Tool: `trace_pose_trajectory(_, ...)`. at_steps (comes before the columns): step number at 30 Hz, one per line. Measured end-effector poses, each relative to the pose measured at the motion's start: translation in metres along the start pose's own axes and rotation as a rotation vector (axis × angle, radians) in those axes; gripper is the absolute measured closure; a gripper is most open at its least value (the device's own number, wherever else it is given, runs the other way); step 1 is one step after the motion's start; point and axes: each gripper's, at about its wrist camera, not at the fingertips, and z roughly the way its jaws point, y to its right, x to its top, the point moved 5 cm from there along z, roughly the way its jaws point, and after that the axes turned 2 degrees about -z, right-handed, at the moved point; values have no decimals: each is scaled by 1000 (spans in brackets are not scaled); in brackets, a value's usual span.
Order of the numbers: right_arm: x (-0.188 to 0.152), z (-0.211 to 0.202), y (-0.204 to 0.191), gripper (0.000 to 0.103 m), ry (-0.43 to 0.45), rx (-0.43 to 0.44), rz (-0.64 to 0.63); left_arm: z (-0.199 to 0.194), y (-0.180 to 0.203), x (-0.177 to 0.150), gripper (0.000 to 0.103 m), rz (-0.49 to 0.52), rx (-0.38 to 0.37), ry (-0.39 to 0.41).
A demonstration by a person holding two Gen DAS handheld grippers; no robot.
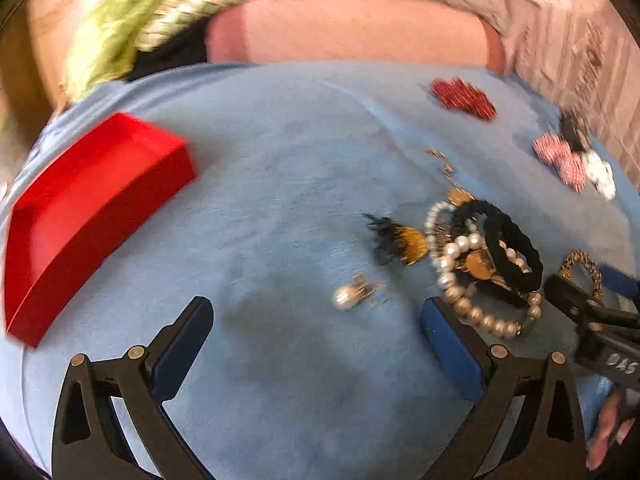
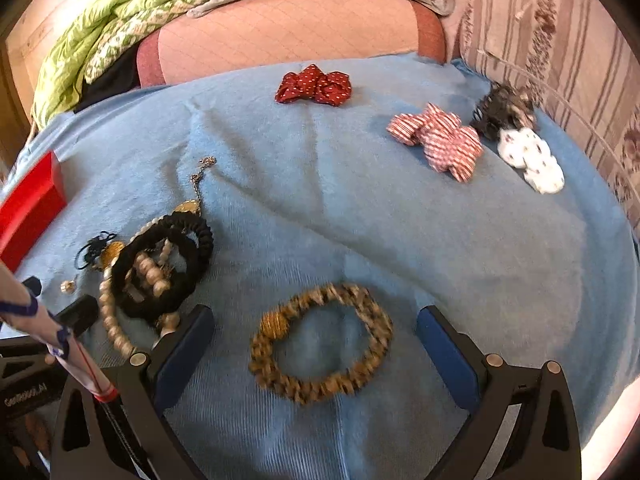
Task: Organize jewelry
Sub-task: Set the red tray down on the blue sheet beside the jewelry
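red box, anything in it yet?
Looks empty. The left wrist view shows the red box open-topped on the blue blanket, with only bare red floor inside; its near corner is hidden by the wall.

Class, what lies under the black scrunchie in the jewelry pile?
Under the black scrunchie: pearl beads and gold pieces, on the blue cloth. How those strands join beneath it is covered.
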Motion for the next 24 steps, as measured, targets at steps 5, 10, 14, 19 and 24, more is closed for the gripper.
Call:
trace_pose_trajectory(5, -13, -40, 11, 0, 62, 30, 32, -78, -11, -8, 0, -12, 32, 220)
trace_pose_trajectory(10, -30, -97, 2, 0, 203, 8, -69, -146, -25, -27, 0, -39, 61, 369)
trace_pose_trajectory(14, -45, -131, -4, 0, 310, 77, -67, -159, -28, -43, 0, -30, 46, 329)
trace_pose_trajectory(19, -53, -140, -19, 0, 274, 143, -80, -157, -19, -59, 0, 59, 95, 279)
trace_pose_trajectory(24, -55, -143, -23, 0, 259, 193, -60, -157, -24, -59, 0, 44, 120, 283)
